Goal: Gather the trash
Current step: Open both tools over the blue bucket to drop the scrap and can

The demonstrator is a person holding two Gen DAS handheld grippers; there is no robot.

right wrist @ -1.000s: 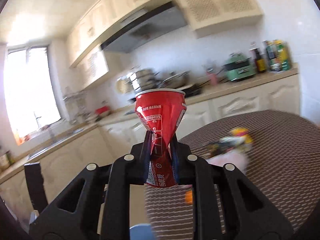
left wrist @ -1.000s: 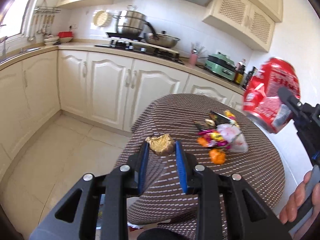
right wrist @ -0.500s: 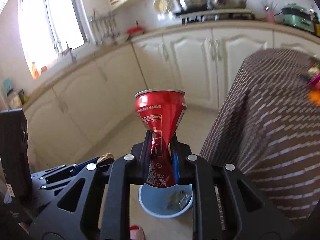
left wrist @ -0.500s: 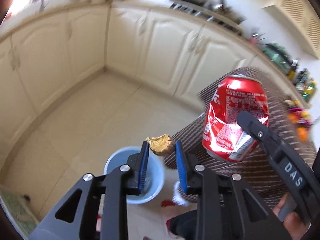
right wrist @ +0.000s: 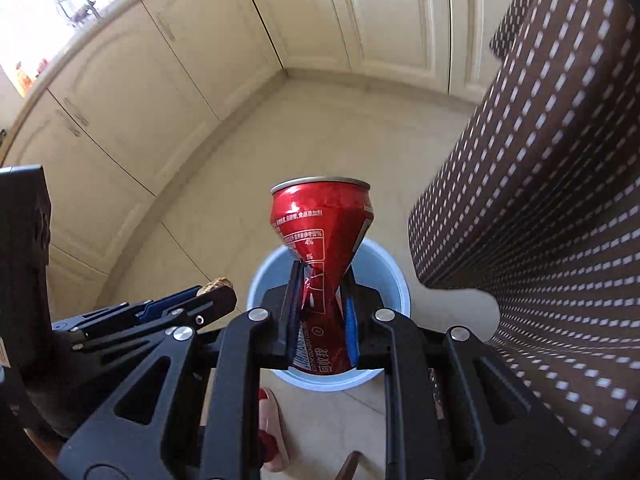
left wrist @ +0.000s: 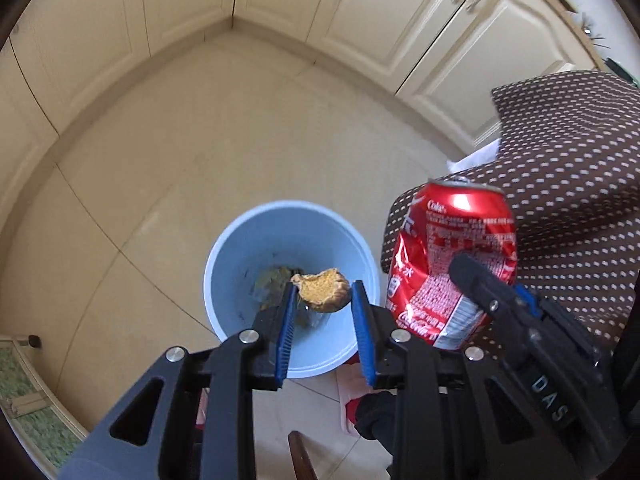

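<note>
Left wrist: left gripper pinches brown scrap between blue pads, above blue bin on tiled floor. Crushed can just right, beside tablecloth.

Right wrist: right gripper jaws clamp can at dented waist, over bin. Left gripper at left, scrap at tip.

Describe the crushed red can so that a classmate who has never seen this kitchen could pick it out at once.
Start at the light-blue bin on the tiled floor beside the brown dotted tablecloth. Above it, the right hand-held gripper pinches the red cola can at its squashed waist. Unlike the brown crumpled scrap in the left hand-held gripper, it is shiny red metal with white lettering.
</note>
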